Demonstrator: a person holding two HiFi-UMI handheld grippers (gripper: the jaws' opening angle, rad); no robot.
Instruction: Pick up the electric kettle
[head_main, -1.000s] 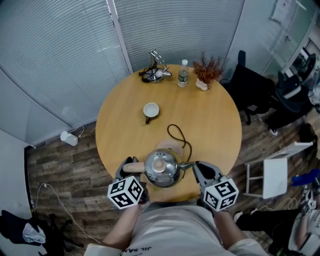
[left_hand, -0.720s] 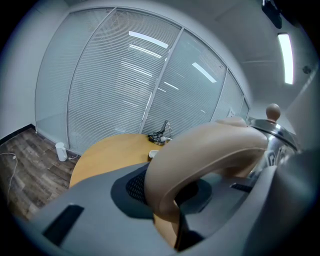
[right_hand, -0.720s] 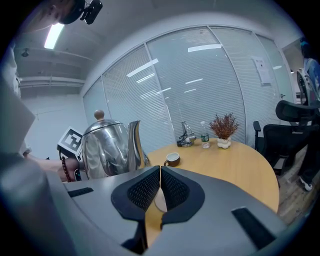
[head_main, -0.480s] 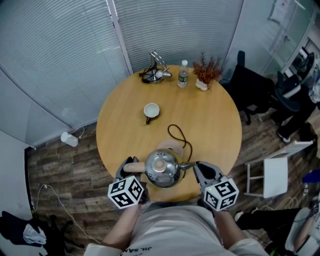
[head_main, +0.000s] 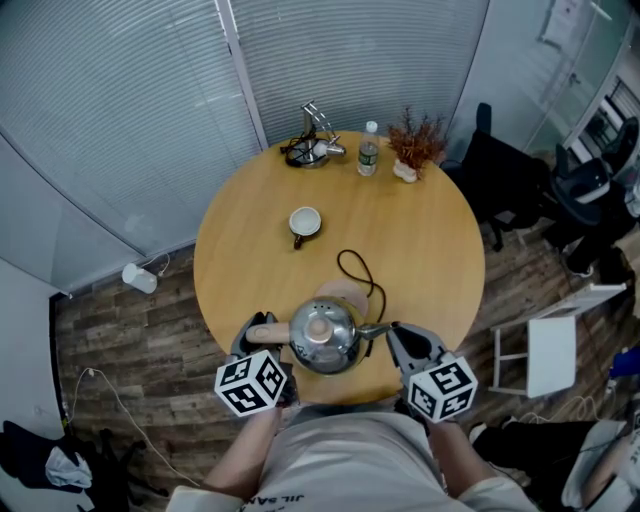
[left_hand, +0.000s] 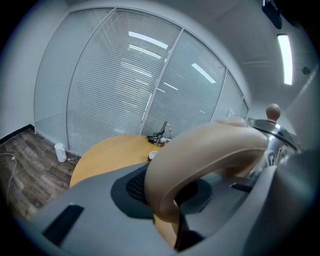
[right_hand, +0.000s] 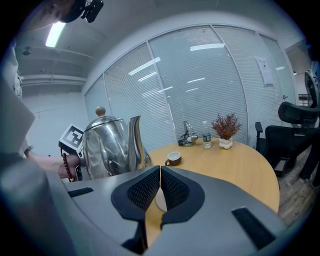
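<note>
Dark capital letters run along the person's light shirt (head_main: 340, 465) at the near edge; they seem to begin "JIL", and the rest is cut off. The white sheet (right_hand: 262, 70) on the glass wall (right_hand: 210, 85) at the far right and the label of the water bottle (head_main: 368, 150) on the far side carry print too small to read.

1. Round wooden table (head_main: 420, 240) in the middle of the room
2. Glass walls (head_main: 130, 110) hung with closed white blinds curve behind it, split by a white post (head_main: 245, 70)
3. Dark wood-plank floor (head_main: 130, 340) all round
4. Black office chairs (head_main: 500, 175) to the right, a white square-topped stand (head_main: 550, 355) nearer
5. A strip light (left_hand: 286, 57) glows on the grey ceiling (left_hand: 240, 30)
</note>
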